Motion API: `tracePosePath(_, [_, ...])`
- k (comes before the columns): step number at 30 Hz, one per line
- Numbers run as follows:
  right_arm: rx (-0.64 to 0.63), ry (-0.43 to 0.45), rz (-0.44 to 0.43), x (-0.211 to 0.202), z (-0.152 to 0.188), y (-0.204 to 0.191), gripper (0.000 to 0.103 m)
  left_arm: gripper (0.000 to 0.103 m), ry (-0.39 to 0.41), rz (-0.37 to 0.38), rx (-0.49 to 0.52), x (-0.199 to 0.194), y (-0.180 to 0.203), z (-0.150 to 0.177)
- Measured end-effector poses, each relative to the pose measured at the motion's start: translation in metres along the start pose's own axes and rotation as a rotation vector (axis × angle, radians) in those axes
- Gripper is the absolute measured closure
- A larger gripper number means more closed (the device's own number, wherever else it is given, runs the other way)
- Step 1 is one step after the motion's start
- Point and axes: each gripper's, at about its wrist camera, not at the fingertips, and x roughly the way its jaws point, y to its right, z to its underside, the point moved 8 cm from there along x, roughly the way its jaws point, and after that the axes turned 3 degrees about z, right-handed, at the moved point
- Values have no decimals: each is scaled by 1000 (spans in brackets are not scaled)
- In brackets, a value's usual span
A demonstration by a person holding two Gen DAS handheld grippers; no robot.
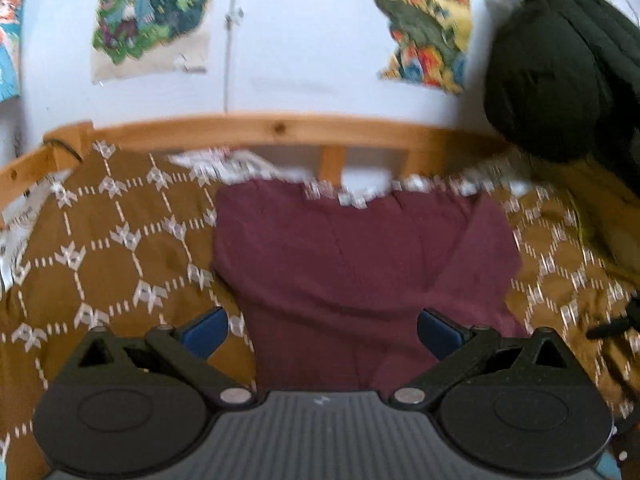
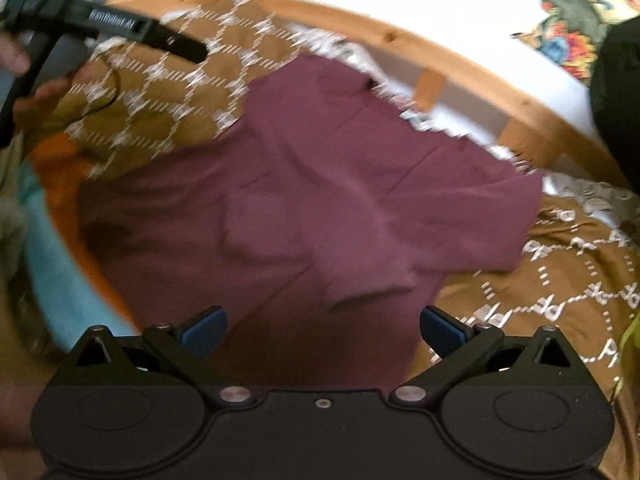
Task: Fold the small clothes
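the red shirt (image 1: 352, 256) lies on the brown blanket (image 1: 120, 240). it looks soft, light and floppy. both the left tongs (image 1: 322, 330) and right tongs (image 2: 323, 330) are wide apart, holding nothing. grab a side edge.

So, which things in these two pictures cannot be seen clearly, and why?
- Maroon garment: its near edge is hidden behind the left tool in the left wrist view, and behind the right tool in the right wrist view.
- Garment type and folds: motion blur in both views.
- Wall pictures: blurred, cut by the fisheye edge.
- Dark object: too dark to identify.
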Motion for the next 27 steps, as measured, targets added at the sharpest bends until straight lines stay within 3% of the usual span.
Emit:
tracePosePath(5, [-89,-71,-17,2,22,-25,1,1,-109,26,15,5,14,28])
tracePosePath(11, [-141,-170,-17,17,48,-39,1,1,-136,42,70,11,30,39])
tracePosePath(27, [-236,-165,-36,54,27,-56,1,1,-182,74,22,39,16,46])
